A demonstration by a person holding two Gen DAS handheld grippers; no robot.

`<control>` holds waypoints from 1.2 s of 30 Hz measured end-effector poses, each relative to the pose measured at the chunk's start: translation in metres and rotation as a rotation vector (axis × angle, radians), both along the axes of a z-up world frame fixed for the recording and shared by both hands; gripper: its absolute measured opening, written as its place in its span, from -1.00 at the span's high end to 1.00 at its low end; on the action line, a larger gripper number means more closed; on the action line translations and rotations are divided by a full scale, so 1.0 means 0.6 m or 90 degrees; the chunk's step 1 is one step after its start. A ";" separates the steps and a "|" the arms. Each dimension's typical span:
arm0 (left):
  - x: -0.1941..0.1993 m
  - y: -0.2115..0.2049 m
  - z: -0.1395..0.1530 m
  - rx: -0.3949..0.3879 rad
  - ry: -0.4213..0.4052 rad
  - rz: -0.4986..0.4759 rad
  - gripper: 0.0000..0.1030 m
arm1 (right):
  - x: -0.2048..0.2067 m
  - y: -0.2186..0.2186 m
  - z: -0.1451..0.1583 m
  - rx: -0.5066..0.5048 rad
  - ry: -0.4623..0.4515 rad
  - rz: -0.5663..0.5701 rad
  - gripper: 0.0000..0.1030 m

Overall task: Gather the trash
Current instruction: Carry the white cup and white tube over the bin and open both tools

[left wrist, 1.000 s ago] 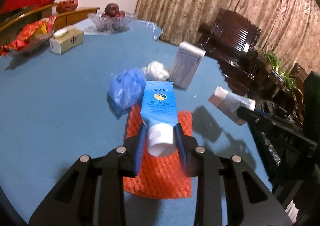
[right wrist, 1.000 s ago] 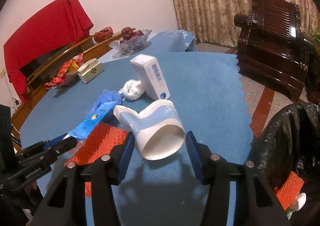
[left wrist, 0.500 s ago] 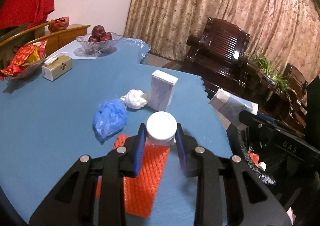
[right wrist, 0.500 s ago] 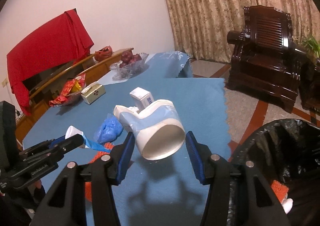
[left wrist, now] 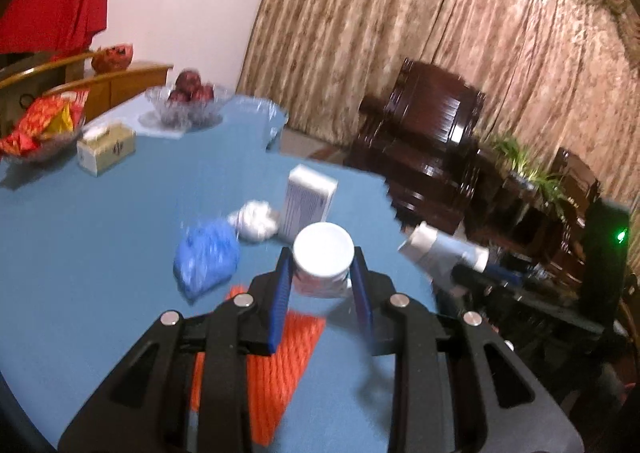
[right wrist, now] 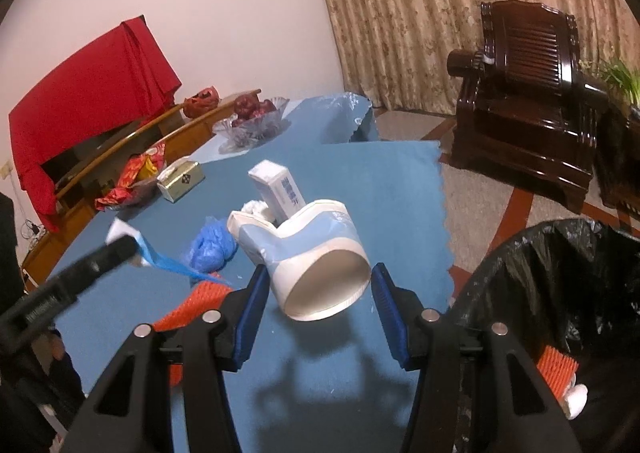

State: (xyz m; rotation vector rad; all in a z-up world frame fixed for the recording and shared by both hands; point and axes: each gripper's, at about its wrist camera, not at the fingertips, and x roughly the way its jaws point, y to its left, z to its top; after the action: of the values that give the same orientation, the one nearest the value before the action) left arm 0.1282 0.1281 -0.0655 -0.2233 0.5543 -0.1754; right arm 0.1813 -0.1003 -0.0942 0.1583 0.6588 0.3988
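The left hand-held gripper (left wrist: 322, 285) pinches a hand-cream tube (left wrist: 323, 259) by its stiff white cap, clear of the worktop (left wrist: 100, 237); its soft body would buckle. The right hand-held gripper (right wrist: 318, 303) clamps a light, crushable paper cup (right wrist: 308, 257) near the black-lined bin (right wrist: 560, 293).

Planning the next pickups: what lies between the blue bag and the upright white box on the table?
A crumpled white tissue sits between the blue bag and the white box; the left wrist view shows it best.
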 end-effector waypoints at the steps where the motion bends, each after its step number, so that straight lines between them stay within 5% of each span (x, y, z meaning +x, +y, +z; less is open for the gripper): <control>1: 0.001 -0.002 0.006 0.000 -0.005 0.000 0.46 | 0.000 0.000 0.001 0.000 -0.001 0.000 -0.01; 16: 0.012 -0.074 0.034 0.006 -0.008 -0.048 0.46 | -0.025 -0.068 0.055 0.002 -0.039 -0.034 -0.01; 36: 0.050 -0.317 0.012 0.024 0.003 -0.206 0.46 | -0.087 -0.288 0.055 -0.039 -0.031 -0.204 -0.01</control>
State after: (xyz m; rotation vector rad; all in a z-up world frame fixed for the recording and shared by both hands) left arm 0.1583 -0.0621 -0.0586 -0.0953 0.5952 -0.4783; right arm 0.1292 -0.2732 -0.0613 0.1924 0.5856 0.0737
